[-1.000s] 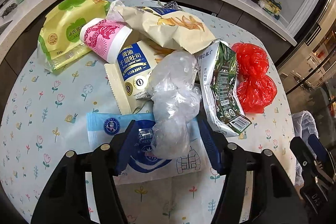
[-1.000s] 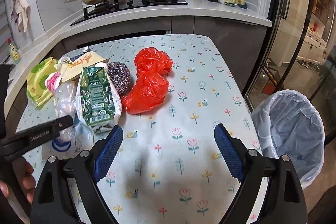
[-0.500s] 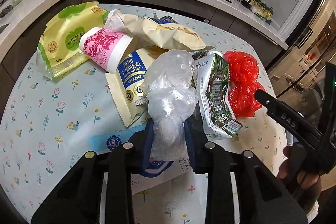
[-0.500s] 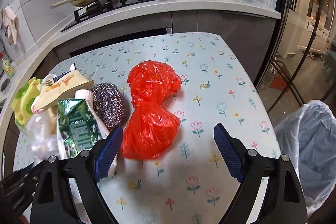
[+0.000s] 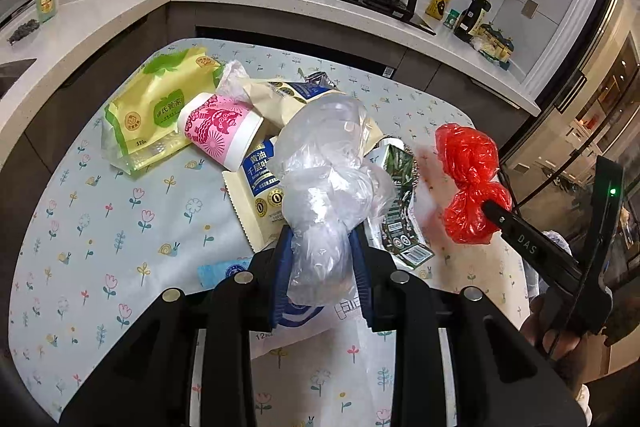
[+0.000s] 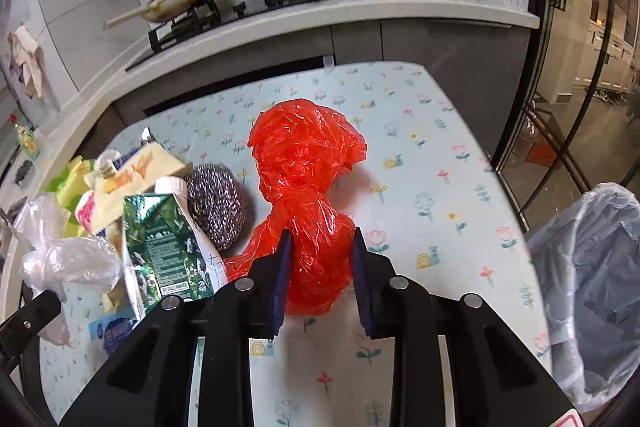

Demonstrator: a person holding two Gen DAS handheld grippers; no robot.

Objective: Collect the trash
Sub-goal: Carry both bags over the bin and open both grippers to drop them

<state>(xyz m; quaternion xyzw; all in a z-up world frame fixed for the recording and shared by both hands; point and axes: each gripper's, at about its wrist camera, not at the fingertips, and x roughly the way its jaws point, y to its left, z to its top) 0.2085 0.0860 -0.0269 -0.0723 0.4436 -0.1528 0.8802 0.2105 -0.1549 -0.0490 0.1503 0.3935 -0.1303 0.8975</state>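
On the flowered table (image 6: 440, 155), which fills most of both views, the trash lies in one heap toward the left side, and the lined bin (image 6: 596, 267) waits past the table's right edge. Half a second ago the right gripper (image 6: 319, 259) was wide open in front of the red plastic bag (image 6: 304, 163); now its blue pads press on the bag's lower lobe from both sides, so it has closed on the bag. The bag seems not lifted yet, its upper lobe lying on the cloth beside the steel scourer (image 6: 216, 211). The left gripper (image 5: 320, 263) was already pinched on the clear plastic bag (image 5: 320, 179) at that time, and it now holds the bag higher above the heap (the crumpled film stands up between the pads and hides part of the wrappers behind).

I judge that both tools are now loaded, so the next step is to carry the two bags to the bin on the right.

The smaller pieces remain on the table: the yellow-green wipes pack (image 5: 156, 111), the green carton (image 6: 168, 247) just left of the scourer, the yellow toast wrapper (image 5: 260, 191) under the clear bag, and the pink paper cup (image 5: 220, 131) lying on its side against the pack.
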